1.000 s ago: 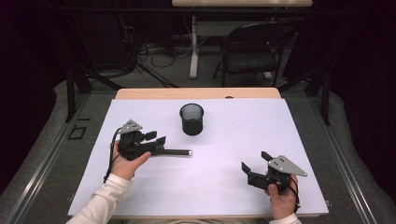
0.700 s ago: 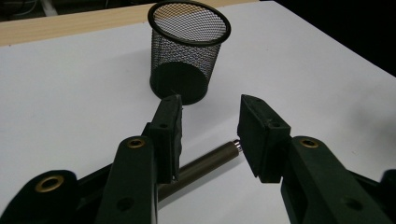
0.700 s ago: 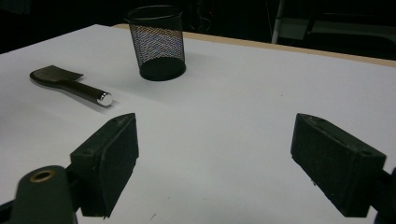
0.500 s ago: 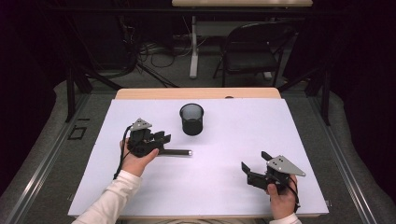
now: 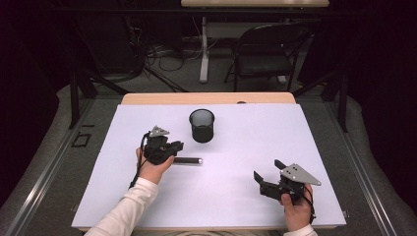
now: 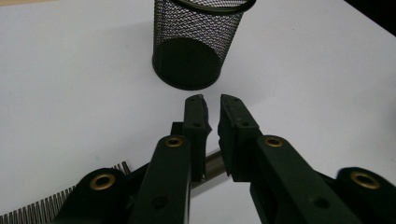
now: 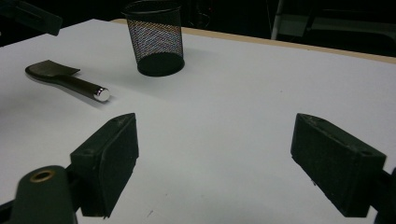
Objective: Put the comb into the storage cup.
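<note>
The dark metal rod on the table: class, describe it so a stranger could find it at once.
On the white table, look just in front of the black mesh cup. The rod lies flat, one end between the left gripper fingers. Its shiny round end cap sets it apart.

A white table top (image 5: 246,196) fills the middle of the high view, with a strip of bare wood (image 5: 206,98) along its far edge. A black mesh cup (image 5: 202,125) stands upright on it, just above centre. Past the table, at upper right, a dark folding chair (image 5: 265,54) stands on the grey floor, with cables (image 5: 162,54) lying to its left.
</note>
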`<state>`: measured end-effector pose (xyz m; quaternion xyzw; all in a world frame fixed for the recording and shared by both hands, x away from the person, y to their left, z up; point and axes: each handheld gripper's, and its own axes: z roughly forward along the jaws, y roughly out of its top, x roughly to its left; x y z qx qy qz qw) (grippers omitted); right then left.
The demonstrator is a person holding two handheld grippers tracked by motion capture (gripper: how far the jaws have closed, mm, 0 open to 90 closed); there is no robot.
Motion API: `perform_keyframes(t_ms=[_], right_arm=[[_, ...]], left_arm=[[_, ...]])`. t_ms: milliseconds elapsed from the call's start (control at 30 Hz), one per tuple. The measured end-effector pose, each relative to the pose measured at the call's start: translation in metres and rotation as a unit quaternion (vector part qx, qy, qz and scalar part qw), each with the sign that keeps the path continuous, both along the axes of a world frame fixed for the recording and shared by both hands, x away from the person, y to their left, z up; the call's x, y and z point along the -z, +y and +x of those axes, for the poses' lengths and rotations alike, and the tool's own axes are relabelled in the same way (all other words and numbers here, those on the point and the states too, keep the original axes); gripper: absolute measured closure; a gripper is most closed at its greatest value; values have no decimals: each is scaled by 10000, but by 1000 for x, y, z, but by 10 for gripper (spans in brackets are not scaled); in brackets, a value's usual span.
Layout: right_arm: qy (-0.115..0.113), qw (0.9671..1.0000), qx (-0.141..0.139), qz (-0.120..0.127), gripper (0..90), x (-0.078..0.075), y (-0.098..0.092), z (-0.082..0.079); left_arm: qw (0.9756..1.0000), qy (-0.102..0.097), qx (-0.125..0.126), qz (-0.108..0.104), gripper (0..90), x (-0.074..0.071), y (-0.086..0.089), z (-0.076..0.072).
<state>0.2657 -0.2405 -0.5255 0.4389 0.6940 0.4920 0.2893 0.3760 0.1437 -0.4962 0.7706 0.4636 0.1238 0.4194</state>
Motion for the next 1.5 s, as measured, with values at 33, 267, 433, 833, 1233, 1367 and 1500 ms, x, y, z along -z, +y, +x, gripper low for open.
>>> perform_keyframes(t_ms=[33, 267, 433, 833, 1233, 1367, 1500], right_arm=[[0, 10000, 0, 0, 150, 0, 0, 0], [51, 10000, -17, 3, 150, 1, 0, 1], [67, 10000, -17, 27, 150, 1, -1, 1], [62, 10000, -36, 9, 150, 2, -1, 2], [88, 9999, -38, 35, 150, 2, -1, 2], [124, 9999, -54, 35, 150, 2, -1, 2], [105, 9999, -63, 19, 150, 2, -2, 2]], left_arm=[[10000, 0, 0, 0, 828, 0, 0, 0], [9999, 110, -64, 89, 895, 10, -8, 5], [9997, 193, -19, 159, 900, 16, -12, 8], [9992, 383, -46, 143, 900, 29, -21, 14], [9984, 561, -20, 103, 900, 41, -31, 19], [9981, 598, 38, 124, 900, 44, -38, 18], [9978, 635, 101, 151, 900, 48, -46, 18]])
